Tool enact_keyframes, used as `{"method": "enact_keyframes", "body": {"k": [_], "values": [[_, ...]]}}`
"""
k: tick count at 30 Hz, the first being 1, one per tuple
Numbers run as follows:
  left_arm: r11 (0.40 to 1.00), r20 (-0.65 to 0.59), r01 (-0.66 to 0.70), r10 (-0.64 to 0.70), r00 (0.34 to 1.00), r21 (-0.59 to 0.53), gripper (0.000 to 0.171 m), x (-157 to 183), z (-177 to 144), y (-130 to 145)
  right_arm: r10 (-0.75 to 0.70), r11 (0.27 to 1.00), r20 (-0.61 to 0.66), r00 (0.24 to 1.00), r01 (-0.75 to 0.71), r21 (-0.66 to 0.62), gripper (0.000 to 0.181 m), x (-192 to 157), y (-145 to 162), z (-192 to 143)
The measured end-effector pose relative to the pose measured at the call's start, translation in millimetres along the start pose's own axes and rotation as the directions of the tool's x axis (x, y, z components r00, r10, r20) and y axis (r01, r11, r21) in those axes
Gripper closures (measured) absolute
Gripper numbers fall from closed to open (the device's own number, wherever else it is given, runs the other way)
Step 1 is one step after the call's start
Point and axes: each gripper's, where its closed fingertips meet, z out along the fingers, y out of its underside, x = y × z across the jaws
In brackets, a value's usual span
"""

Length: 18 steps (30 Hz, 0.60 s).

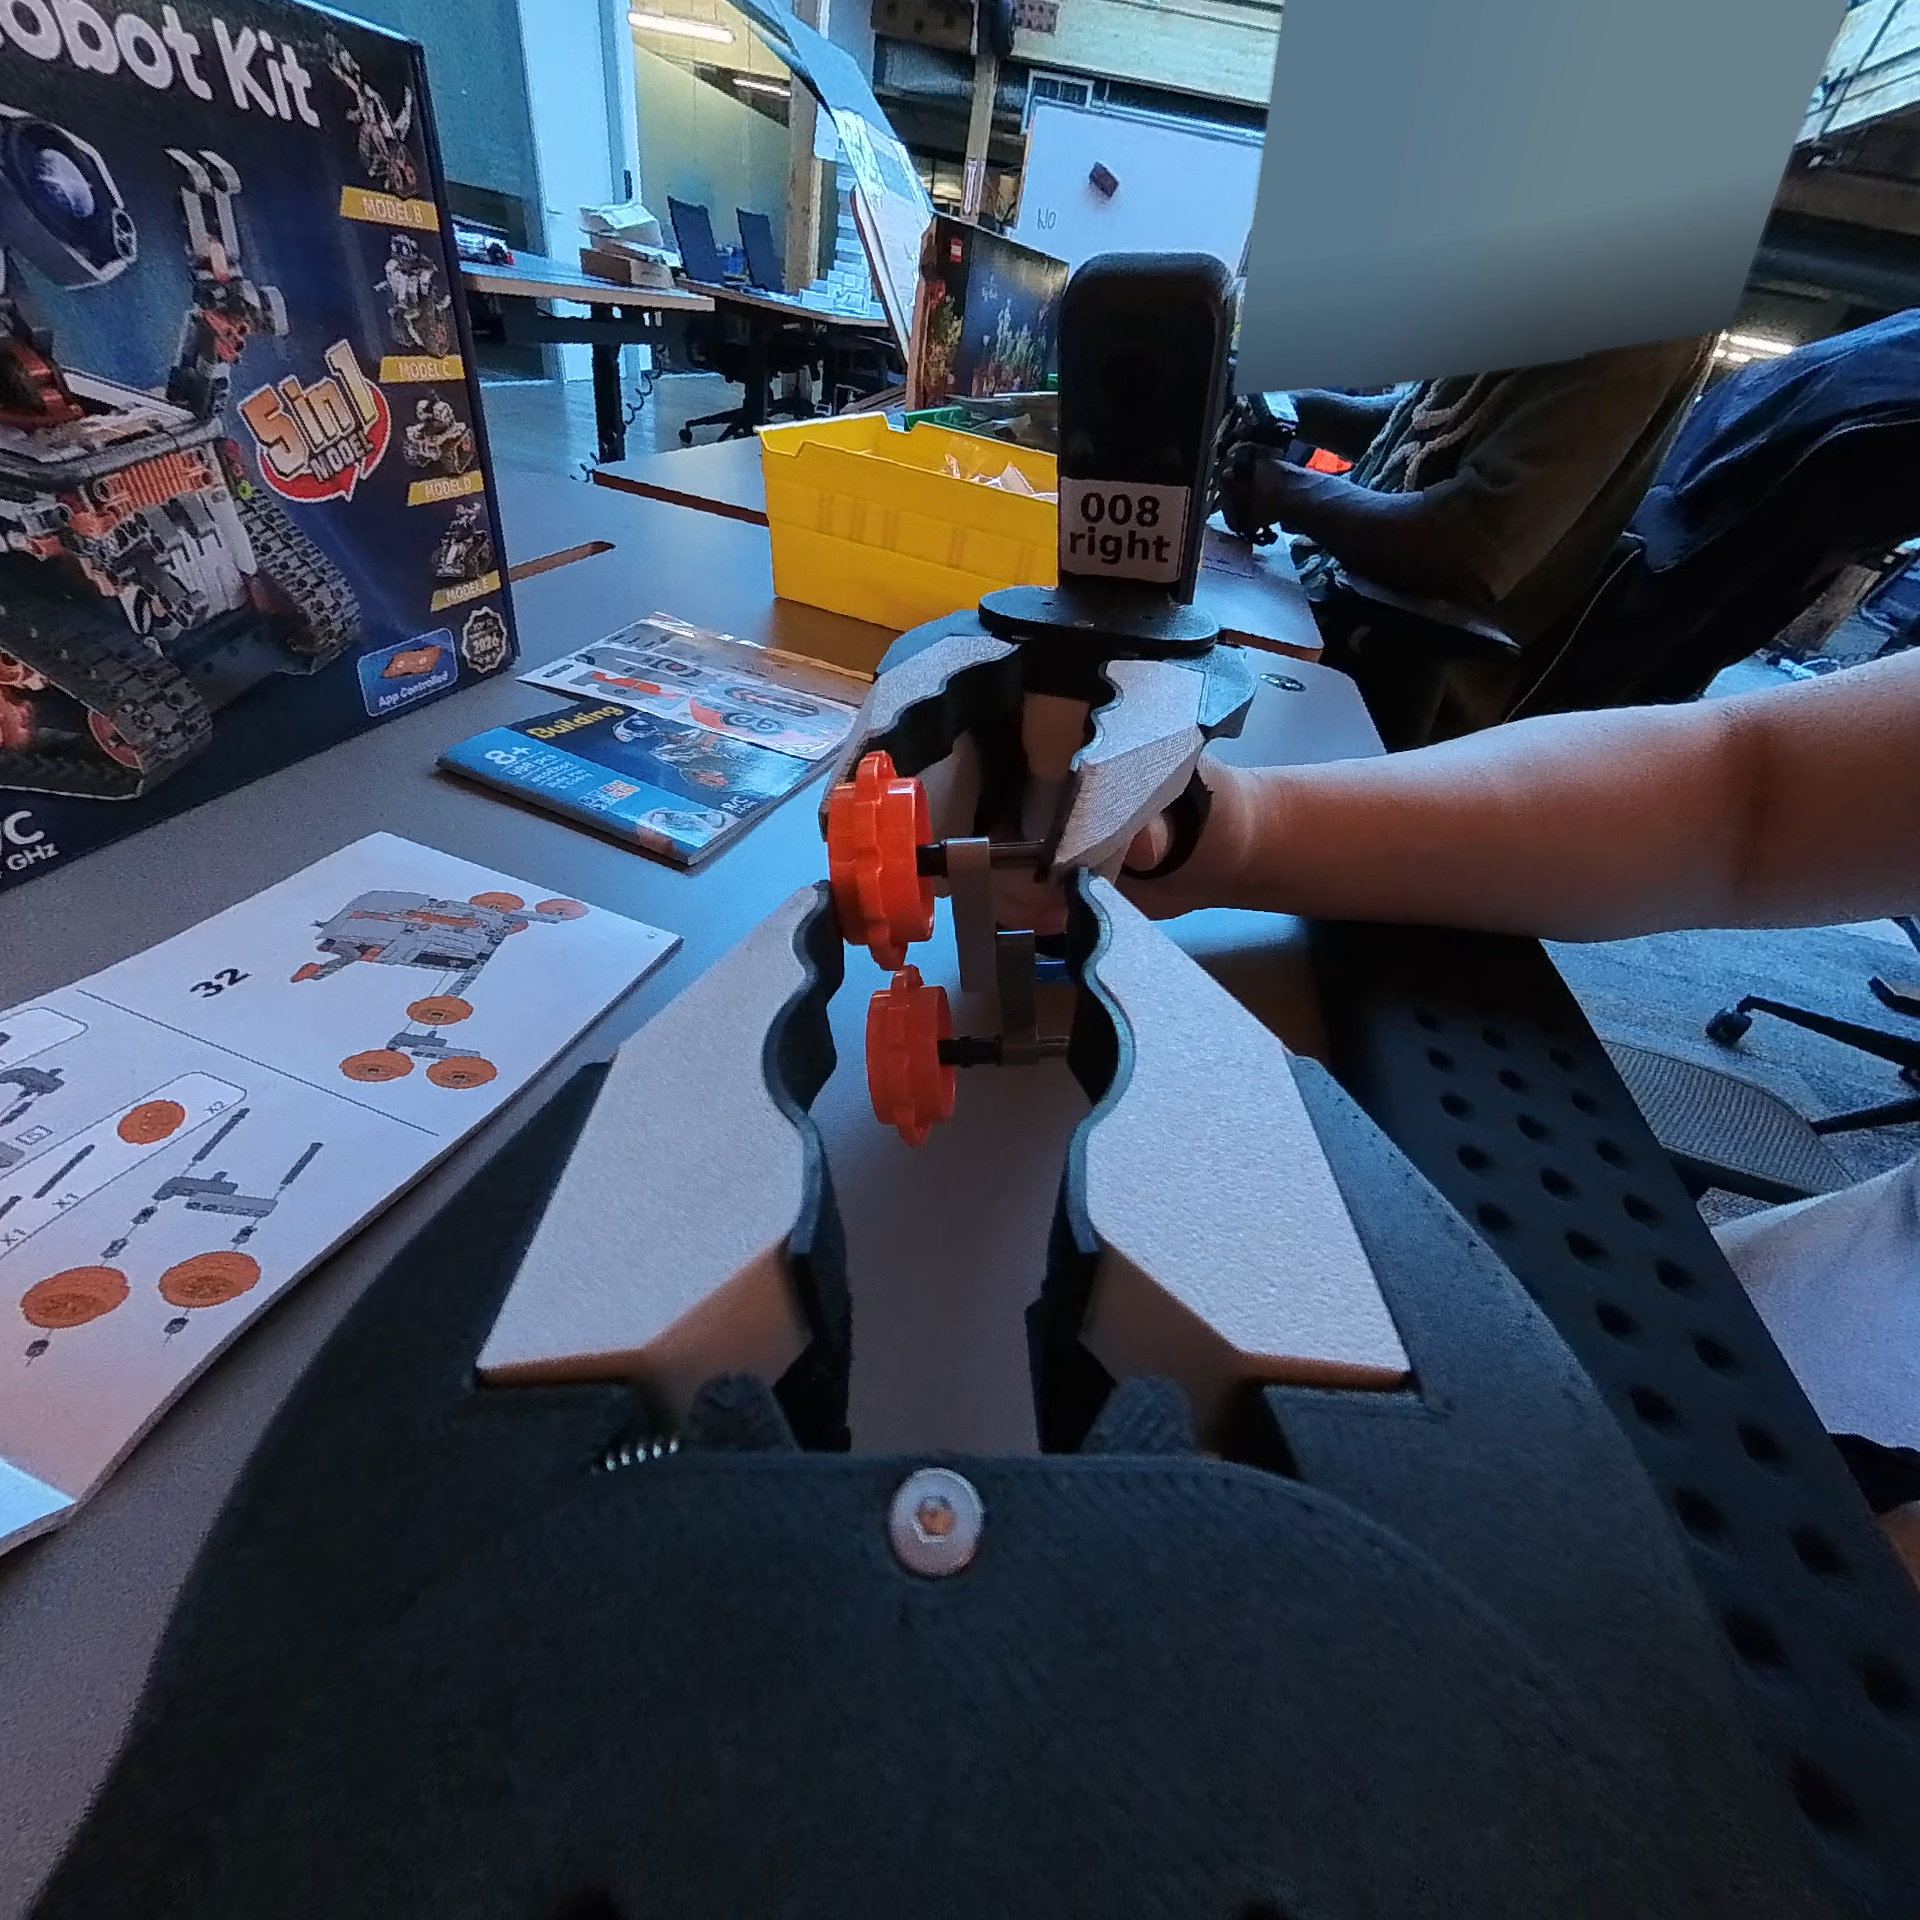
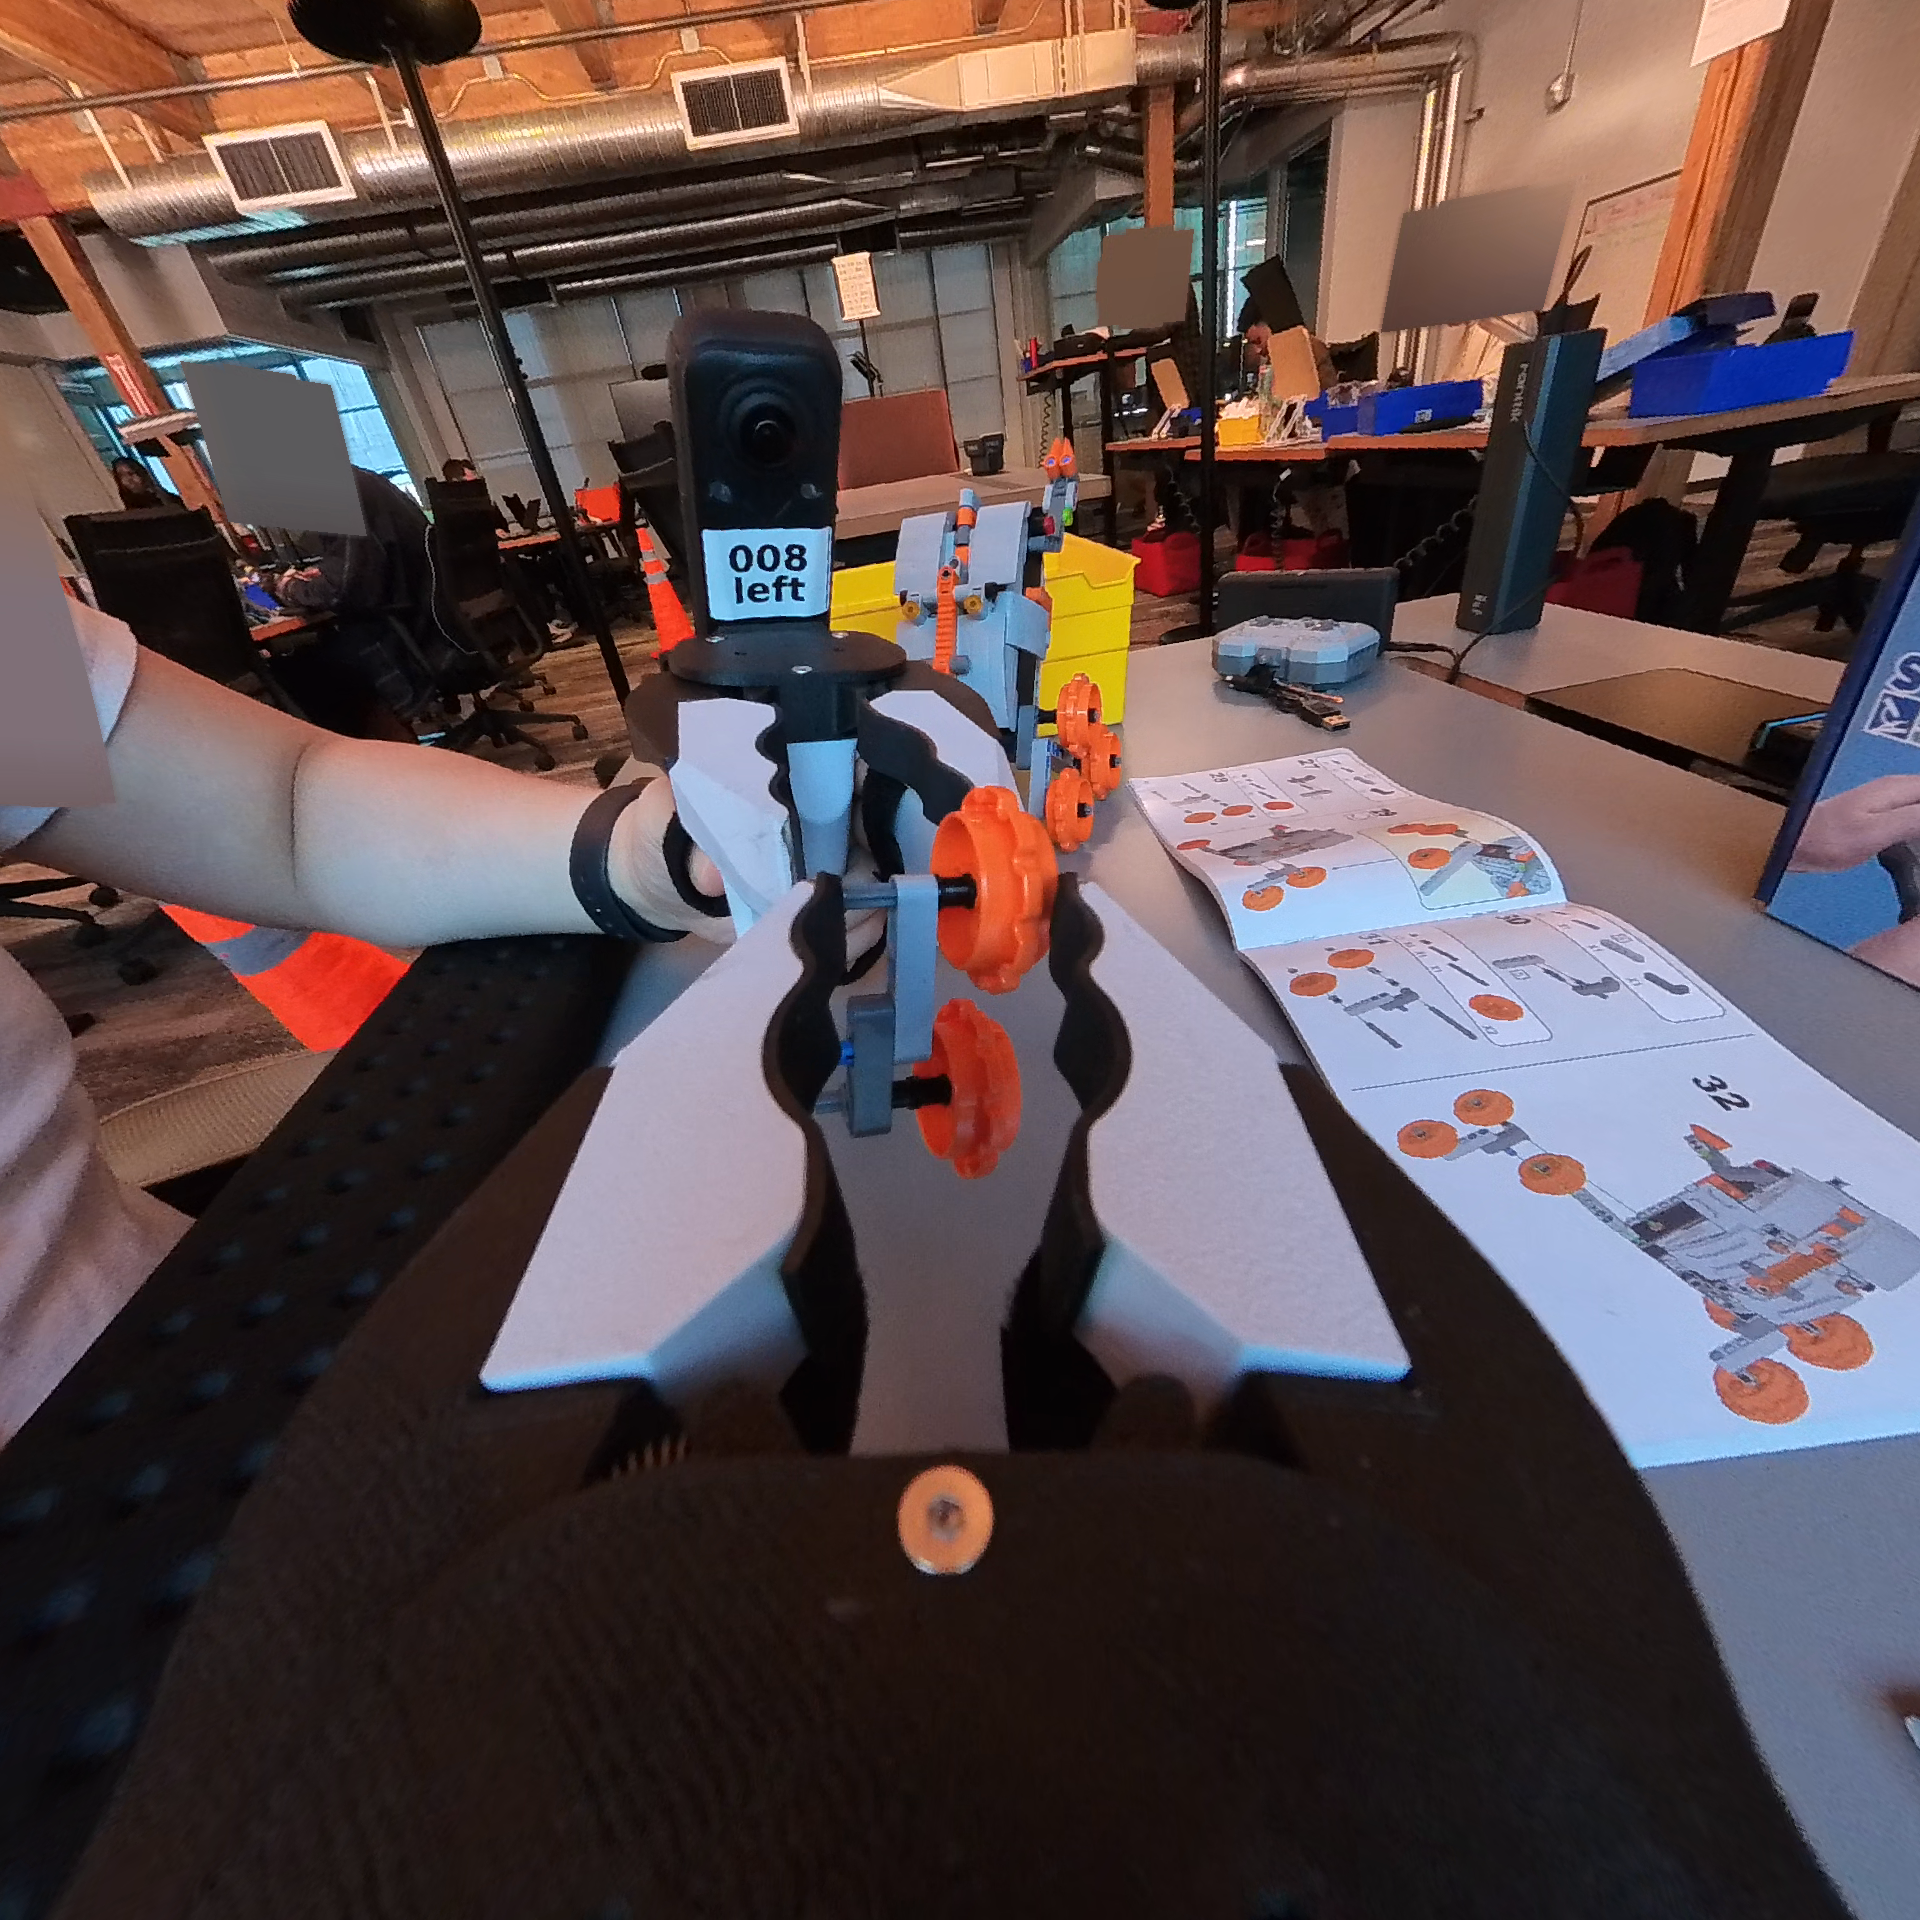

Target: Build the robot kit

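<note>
Left wrist view: my left gripper (image 1: 951, 925) sits wide around a grey bracket assembly (image 1: 987, 956) with two orange wheels; the right gripper (image 1: 1049, 862) pinches its top axle. Right wrist view: same assembly (image 2: 914, 987) held above the table (image 2: 1766, 1558), instruction booklet (image 2: 1507, 1091) right.

The wheel assembly (image 1: 940, 951) hangs between the two facing grippers, above the table (image 1: 665, 914). The open manual (image 1: 312, 1049) lies left of it. A box (image 1: 229, 416) stands behind the manual.

Glossy plastic wheels (image 1: 883, 862) (orange), matt grainy tongs (image 1: 951, 935), paper booklet (image 1: 312, 1060).
</note>
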Motion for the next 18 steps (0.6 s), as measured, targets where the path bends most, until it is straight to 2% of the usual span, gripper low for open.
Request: {"method": "enact_keyframes", "body": {"k": [9,11,12,15,18], "values": [[1.000,0.011,-0.013,0.013,1.000,-0.002,0.131,-1,2,0,0.007,1.000,0.002,1.000,-0.007,0.002,0.142,-1,0,-1],[0.998,0.081,-0.043,0.045,0.996,-0.036,0.145,-10,2,5,-0.008,1.000,-0.013,1.000,0.008,-0.019,0.142,-1,2,2],[0.997,0.092,-0.063,0.067,0.994,-0.049,0.144,-11,2,6,-0.046,0.998,-0.030,0.998,0.045,-0.038,0.141,-1,5,3],[0.998,0.061,0.021,-0.025,0.998,0.052,0.144,-11,1,-8,0.023,0.998,-0.021,1.000,-0.022,0.059,0.141,0,-11,4],[0.999,0.096,-0.029,0.026,0.995,0.034,0.143,-14,0,-5,-0.020,1.000,-0.025,1.000,0.020,0.008,0.141,2,-7,5]]}}
